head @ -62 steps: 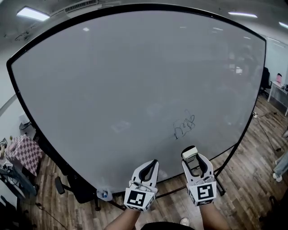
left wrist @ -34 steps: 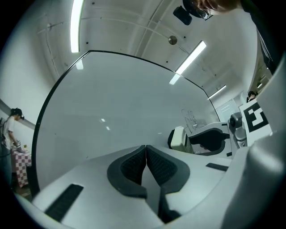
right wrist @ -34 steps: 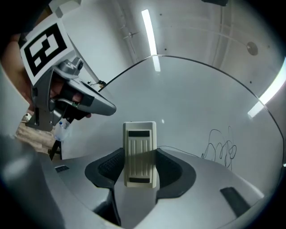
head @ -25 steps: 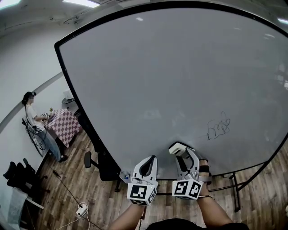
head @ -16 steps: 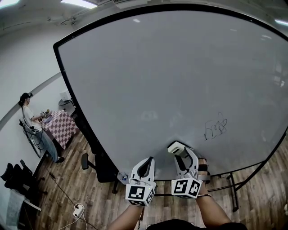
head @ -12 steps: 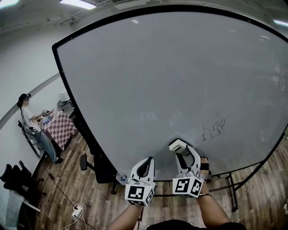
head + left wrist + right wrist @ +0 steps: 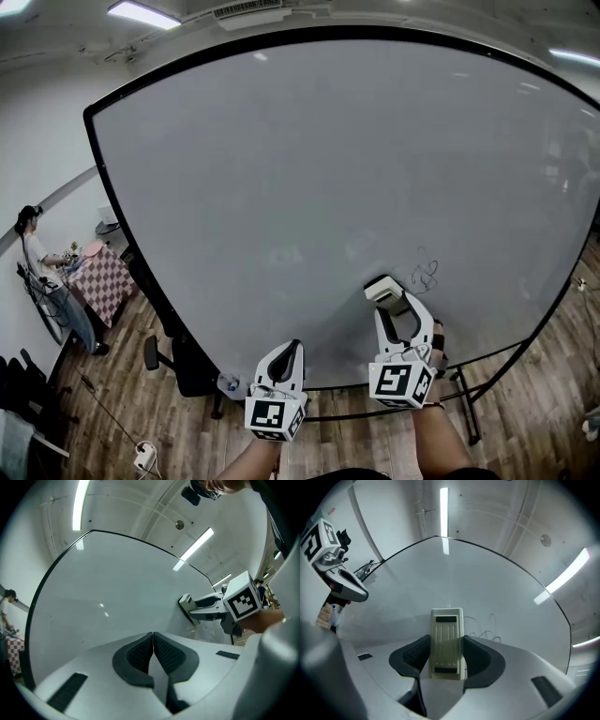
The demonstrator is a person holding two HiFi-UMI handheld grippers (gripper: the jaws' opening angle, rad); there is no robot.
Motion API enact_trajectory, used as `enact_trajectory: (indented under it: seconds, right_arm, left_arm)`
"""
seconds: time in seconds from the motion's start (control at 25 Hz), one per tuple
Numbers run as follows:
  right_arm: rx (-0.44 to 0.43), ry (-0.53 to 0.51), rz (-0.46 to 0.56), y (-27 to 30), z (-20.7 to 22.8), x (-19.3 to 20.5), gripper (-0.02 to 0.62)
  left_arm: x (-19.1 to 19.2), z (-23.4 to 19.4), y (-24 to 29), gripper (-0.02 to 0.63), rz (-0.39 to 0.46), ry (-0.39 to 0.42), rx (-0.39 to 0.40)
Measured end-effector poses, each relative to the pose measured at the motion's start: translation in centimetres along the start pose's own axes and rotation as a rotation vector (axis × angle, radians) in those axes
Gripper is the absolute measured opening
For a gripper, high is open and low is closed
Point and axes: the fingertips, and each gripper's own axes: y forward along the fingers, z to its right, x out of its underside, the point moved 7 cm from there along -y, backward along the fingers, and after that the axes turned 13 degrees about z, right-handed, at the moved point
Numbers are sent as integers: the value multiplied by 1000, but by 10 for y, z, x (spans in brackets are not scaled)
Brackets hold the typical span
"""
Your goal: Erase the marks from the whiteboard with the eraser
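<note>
A large whiteboard (image 7: 309,169) fills the head view. A small black scribble (image 7: 424,275) sits low on its right part and also shows in the right gripper view as thin scribble lines (image 7: 485,632). My right gripper (image 7: 386,298) is shut on a cream eraser (image 7: 383,290), held up close to the board just left of and below the scribble. From the right gripper's own camera the eraser (image 7: 447,641) stands upright between the dark pads. My left gripper (image 7: 289,352) hangs lower and to the left, shut with nothing in it (image 7: 153,641).
The board stands on a black frame with feet (image 7: 466,427) on a wooden floor. At far left a person (image 7: 39,267) sits by a checkered table (image 7: 98,281). A black chair (image 7: 178,361) stands under the board's left corner. A small bottle (image 7: 230,383) sits near the left gripper.
My right gripper has risen with the eraser and now sits closer to the scribble. The left gripper has dropped lower. The view has swung a little to the right.
</note>
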Motion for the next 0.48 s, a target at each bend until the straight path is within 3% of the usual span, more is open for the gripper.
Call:
enact_trajectory:
  seconds: [0.24, 0.48]
  right_arm:
    - [74, 41, 3, -1, 36, 12, 242]
    - [148, 68, -2, -3, 74, 24, 242]
  left_arm:
    - [-10, 8, 4, 20, 22, 70, 26]
    - [-15, 14, 17, 21, 38, 62, 31]
